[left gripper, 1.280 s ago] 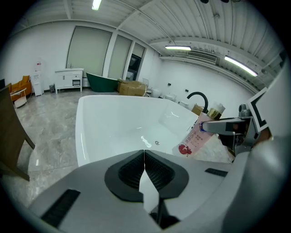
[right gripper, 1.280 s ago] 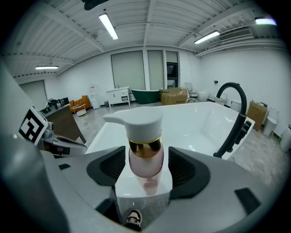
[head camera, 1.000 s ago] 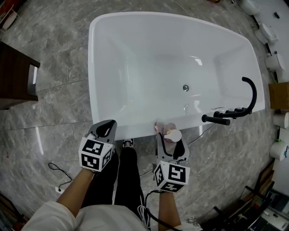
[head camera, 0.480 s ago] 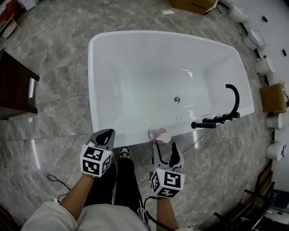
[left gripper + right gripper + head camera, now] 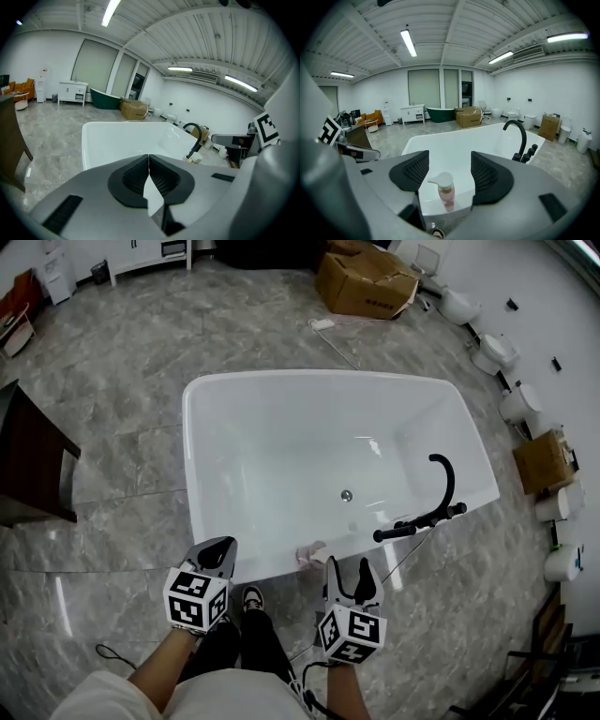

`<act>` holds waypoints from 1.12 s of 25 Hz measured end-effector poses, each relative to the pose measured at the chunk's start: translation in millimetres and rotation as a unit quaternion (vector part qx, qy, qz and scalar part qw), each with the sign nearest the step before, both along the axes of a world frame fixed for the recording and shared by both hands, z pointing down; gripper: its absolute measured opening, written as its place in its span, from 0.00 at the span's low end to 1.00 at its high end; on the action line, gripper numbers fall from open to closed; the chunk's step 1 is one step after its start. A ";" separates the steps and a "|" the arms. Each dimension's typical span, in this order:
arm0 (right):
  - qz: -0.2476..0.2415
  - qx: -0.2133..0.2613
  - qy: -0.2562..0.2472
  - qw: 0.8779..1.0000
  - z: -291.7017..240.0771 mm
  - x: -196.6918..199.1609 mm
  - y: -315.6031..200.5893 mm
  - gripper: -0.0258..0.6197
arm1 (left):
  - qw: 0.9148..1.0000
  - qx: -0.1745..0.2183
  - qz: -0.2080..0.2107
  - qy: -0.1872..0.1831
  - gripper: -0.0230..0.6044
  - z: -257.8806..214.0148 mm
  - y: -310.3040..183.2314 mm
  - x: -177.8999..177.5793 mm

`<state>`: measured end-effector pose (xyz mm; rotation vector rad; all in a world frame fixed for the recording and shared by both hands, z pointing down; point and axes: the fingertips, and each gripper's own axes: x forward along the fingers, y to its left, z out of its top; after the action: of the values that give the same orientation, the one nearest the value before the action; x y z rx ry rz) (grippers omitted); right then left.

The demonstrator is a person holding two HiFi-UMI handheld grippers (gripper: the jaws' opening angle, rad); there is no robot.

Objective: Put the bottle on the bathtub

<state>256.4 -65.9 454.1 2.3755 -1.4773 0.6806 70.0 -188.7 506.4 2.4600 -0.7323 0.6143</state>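
Note:
A small bottle (image 5: 309, 554) of pink liquid with a white pump cap stands upright on the near rim of the white bathtub (image 5: 192, 456). My right gripper (image 5: 348, 568) is open, a little short of the rim and just right of the bottle, touching nothing. In the right gripper view the bottle (image 5: 445, 188) stands on the bathtub's (image 5: 440, 133) edge beyond the right gripper (image 5: 450, 173), whose pads stand wide apart. My left gripper (image 5: 220, 547) hangs at the rim further left, shut and empty. The left gripper (image 5: 149, 161) has its pads pressed together in its own view.
A black curved faucet (image 5: 439, 486) rises at the tub's right end. A dark wooden cabinet (image 5: 28, 465) stands left, a cardboard box (image 5: 366, 282) beyond the tub, and white toilets (image 5: 487, 352) along the right wall. My leg and shoe (image 5: 251, 596) are between the grippers.
The right gripper has drawn back from the bottle, which stays on the rim. Both grippers and the head camera have moved away from the tub, so more floor shows.

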 end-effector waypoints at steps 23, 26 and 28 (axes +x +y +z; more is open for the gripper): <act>0.103 0.101 0.058 0.988 -109.3 21.9 15.9 0.09 | 0.989 0.133 -0.001 0.067 0.06 -119.1 -29.7 -9.5; 0.115 0.115 0.048 0.986 -115.1 31.9 23.2 0.08 | 0.988 0.137 -0.010 0.063 0.06 -124.0 -30.4 -9.7; 0.115 0.120 0.047 0.985 -115.8 34.7 25.8 0.08 | 0.988 0.141 -0.022 0.062 0.06 -125.5 -34.9 -13.8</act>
<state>291.2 -40.1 338.3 2.7495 -1.3242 0.4516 56.2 -223.6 380.9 2.7024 -0.8713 0.3573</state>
